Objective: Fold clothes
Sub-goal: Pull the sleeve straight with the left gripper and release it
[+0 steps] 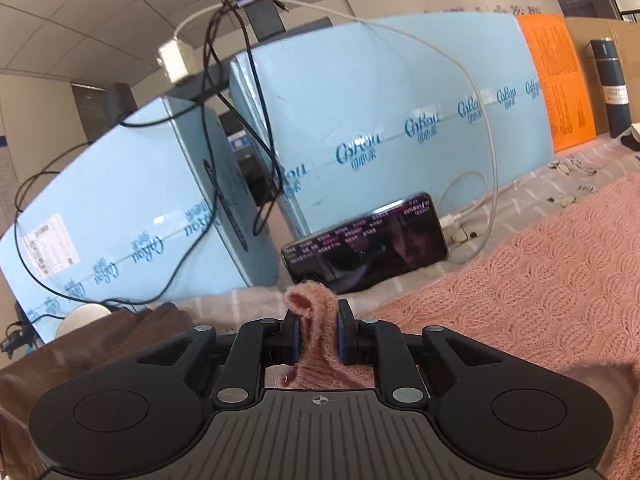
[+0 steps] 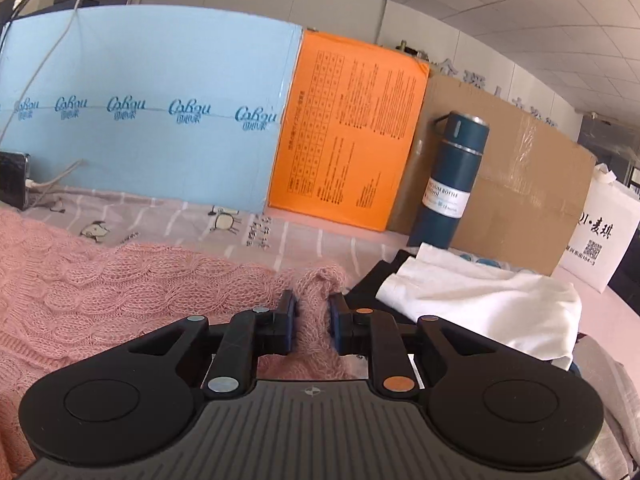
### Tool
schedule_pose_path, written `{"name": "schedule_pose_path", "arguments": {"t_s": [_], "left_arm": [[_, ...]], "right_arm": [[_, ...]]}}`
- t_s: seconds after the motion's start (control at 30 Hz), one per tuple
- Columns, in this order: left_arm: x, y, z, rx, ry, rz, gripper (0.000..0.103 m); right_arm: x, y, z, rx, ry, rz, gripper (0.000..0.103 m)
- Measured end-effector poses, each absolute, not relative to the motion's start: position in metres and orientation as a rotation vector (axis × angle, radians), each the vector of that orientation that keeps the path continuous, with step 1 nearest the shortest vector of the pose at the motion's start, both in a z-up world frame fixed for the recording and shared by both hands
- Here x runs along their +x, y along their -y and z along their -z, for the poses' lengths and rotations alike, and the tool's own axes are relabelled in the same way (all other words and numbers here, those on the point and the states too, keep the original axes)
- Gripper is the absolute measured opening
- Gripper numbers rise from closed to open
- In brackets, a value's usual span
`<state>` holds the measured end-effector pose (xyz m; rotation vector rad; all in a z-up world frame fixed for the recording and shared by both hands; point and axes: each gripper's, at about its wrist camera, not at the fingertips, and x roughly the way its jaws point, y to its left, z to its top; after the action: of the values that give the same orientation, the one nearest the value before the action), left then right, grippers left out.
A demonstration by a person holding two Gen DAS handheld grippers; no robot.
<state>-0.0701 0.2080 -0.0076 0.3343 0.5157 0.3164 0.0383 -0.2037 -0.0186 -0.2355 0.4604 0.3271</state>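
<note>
Left hand-held gripper (image 1: 318, 334) pinching a fold of pink cable-knit sweater (image 1: 540, 280), right hand-held gripper (image 2: 313, 322) clamped on another fold of it, sweater spread over striped pink cartoon-print sheet (image 2: 168, 216)

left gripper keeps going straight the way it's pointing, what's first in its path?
Probably the phone propped against the blue boxes, just ahead of the left gripper, which is shut on the pink knit sweater. Depth is unclear in the fisheye view.

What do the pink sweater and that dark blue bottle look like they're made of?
Pink sweater: soft, fuzzy knit yarn, perhaps wool or acrylic; cable ribs and open stitches show. Dark blue bottle: probably metal with a matte coating; a bare silvery band rings the cap, and a white paper-like label wraps the body.
</note>
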Motion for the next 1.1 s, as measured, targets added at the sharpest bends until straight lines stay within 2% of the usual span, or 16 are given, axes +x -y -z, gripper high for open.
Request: {"name": "schedule_pose_path", "arguments": {"t_s": [0.1,0.17,0.2,0.23,0.27,0.37,0.53,0.63,0.8,0.87,0.9,0.93,1.0,1.1], "left_arm": [[-0.054,-0.215,0.027,0.349,-0.602,-0.325,0.024],[-0.051,-0.219,0.035,0.359,-0.620,-0.345,0.035],[-0.051,-0.220,0.035,0.361,-0.612,-0.372,0.050],[-0.053,-0.222,0.031,0.360,-0.597,-0.397,0.065],[-0.057,-0.223,0.026,0.353,-0.578,-0.408,0.068],[-0.077,-0.226,0.005,0.325,-0.515,-0.430,0.069],[-0.167,-0.240,-0.030,0.001,-0.412,-0.426,0.080],[-0.227,-0.242,-0.021,-0.214,-0.427,-0.377,0.085],[-0.261,-0.209,0.014,-0.258,-0.572,-0.276,0.085],[-0.259,-0.188,0.028,-0.162,-0.613,-0.273,0.082],[-0.259,-0.176,0.032,-0.088,-0.609,-0.279,0.072],[-0.258,-0.169,0.032,-0.058,-0.599,-0.248,0.045],[-0.256,-0.158,0.030,-0.009,-0.581,-0.178,0.011],[-0.254,-0.148,0.025,0.182,-0.532,-0.250,0.011]], "right_arm": [[0.059,0.207,0.028,-0.241,-0.517,-0.289,0.019],[0.070,0.210,0.033,-0.239,-0.546,-0.264,0.027],[0.068,0.212,0.032,-0.223,-0.535,-0.257,0.032],[0.066,0.215,0.031,-0.207,-0.524,-0.249,0.043],[0.064,0.218,0.030,-0.189,-0.514,-0.244,0.051],[0.057,0.232,0.026,-0.102,-0.471,-0.244,0.064],[0.031,0.252,0.013,0.051,-0.350,-0.288,0.073],[0.009,0.248,0.009,0.078,-0.333,-0.356,0.076],[-0.027,0.242,0.002,0.123,-0.303,-0.468,0.079],[-0.042,0.239,-0.001,0.141,-0.291,-0.514,0.081],[-0.049,0.238,-0.002,0.150,-0.285,-0.536,0.081],[-0.056,0.237,-0.004,0.159,-0.279,-0.559,0.083],[-0.070,0.234,-0.005,0.170,-0.268,-0.601,0.083],[-0.079,0.225,0.003,0.124,-0.269,-0.646,0.083]]}}
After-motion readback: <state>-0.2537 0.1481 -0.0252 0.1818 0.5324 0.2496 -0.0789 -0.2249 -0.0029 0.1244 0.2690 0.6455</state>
